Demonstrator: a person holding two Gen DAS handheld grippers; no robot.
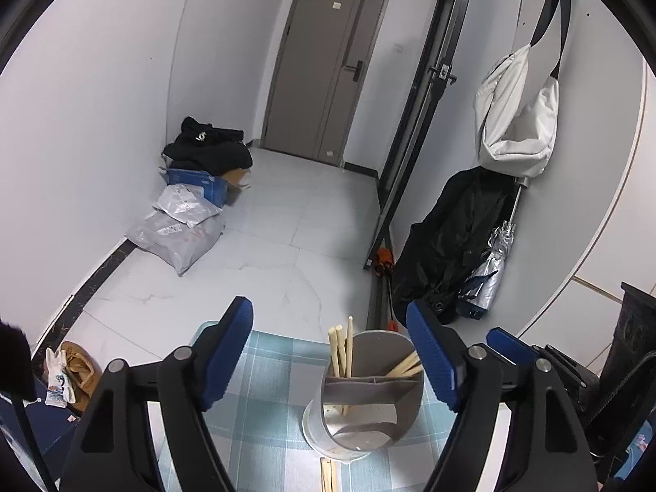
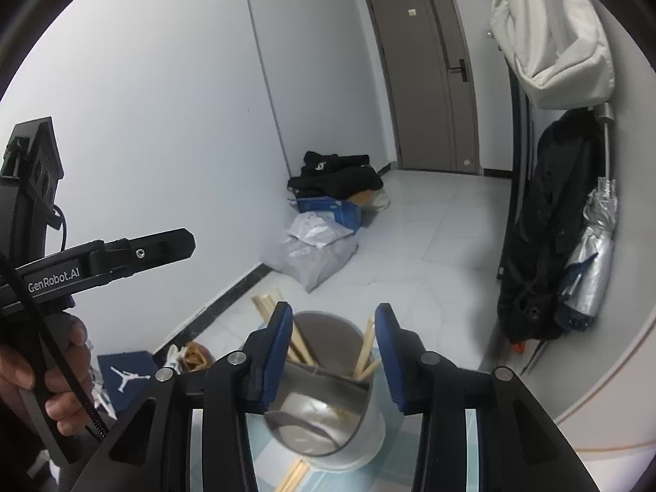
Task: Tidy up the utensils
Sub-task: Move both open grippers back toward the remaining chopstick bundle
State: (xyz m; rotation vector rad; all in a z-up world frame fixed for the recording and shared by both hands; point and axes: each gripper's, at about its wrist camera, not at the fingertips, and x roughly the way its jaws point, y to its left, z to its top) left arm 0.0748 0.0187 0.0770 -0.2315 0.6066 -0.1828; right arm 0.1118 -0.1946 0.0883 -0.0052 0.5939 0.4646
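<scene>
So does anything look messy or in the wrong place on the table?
Yes. Most chopsticks stand in the grey holder, but a few loose chopsticks lie flat on the checked cloth beside its base, outside the holder. Nothing looks spilled or broken.

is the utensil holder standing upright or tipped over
Upright: the utensil holder stands on its base on the checked cloth, mouth up, with chopsticks sticking out.
</scene>
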